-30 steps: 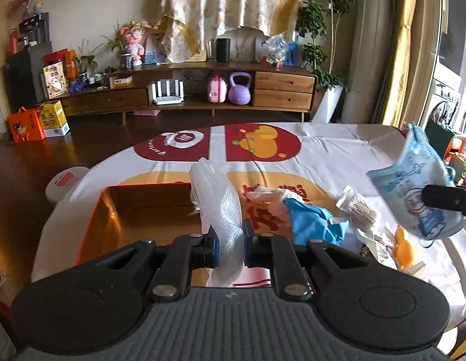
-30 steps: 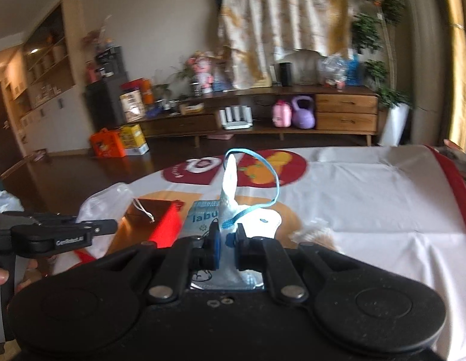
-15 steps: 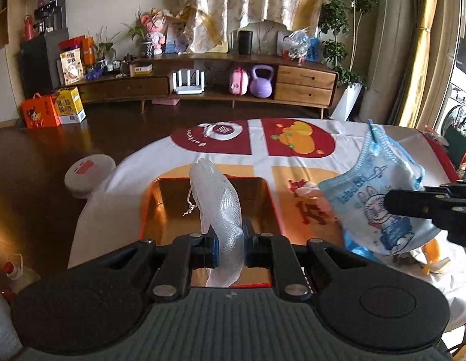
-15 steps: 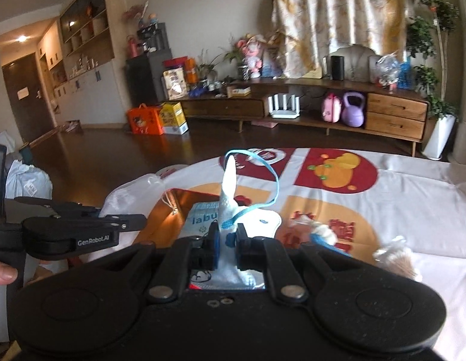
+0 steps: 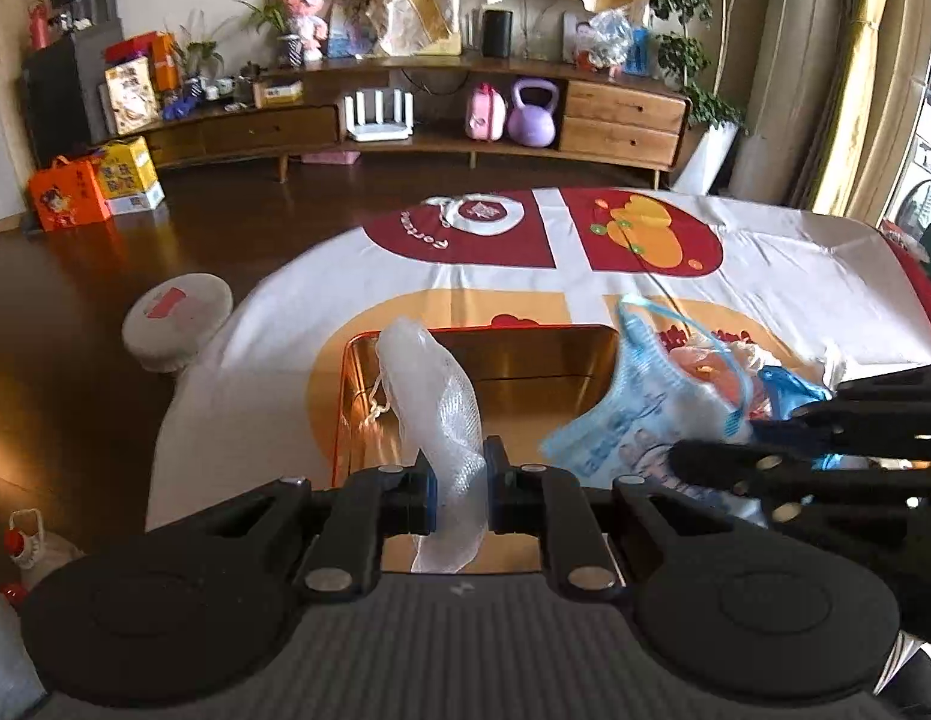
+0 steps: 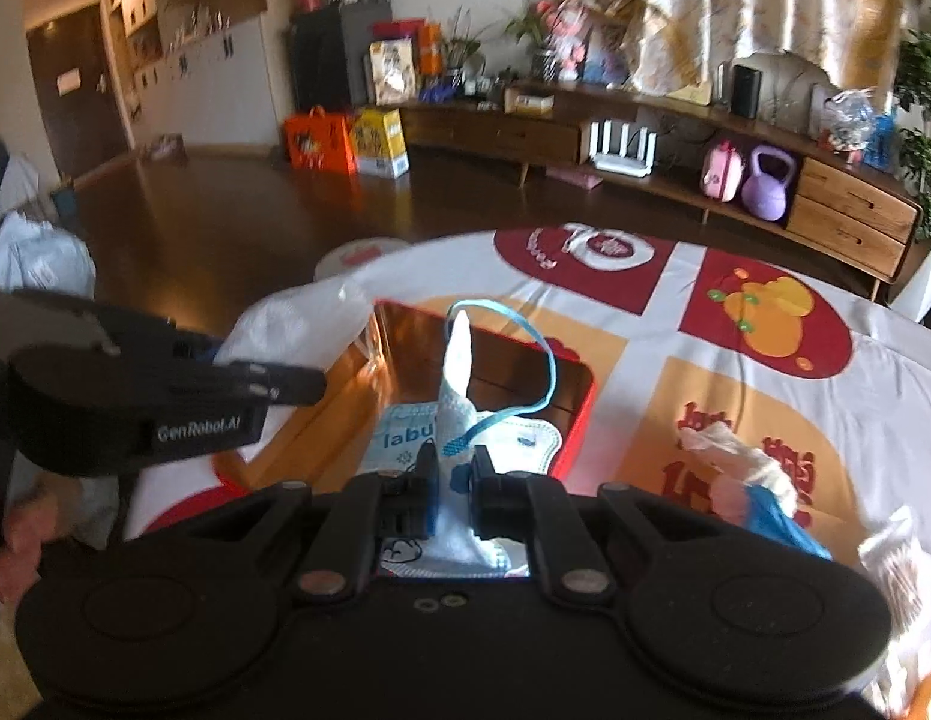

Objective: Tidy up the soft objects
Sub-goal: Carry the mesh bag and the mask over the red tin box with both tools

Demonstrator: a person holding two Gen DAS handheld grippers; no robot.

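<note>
Box on the bench looks empty so far, nothing dropped yet. Left gripper fingers clamped on a mesh pouch, right gripper fingers on a kids' mask, both over it. Gloves left.

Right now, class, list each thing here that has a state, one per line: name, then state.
Left gripper: shut on the mesh bag.
Right gripper: shut on the face mask.
Red box: open, no lid on it.
Blue glove: lying crumpled on the tablecloth.
</note>
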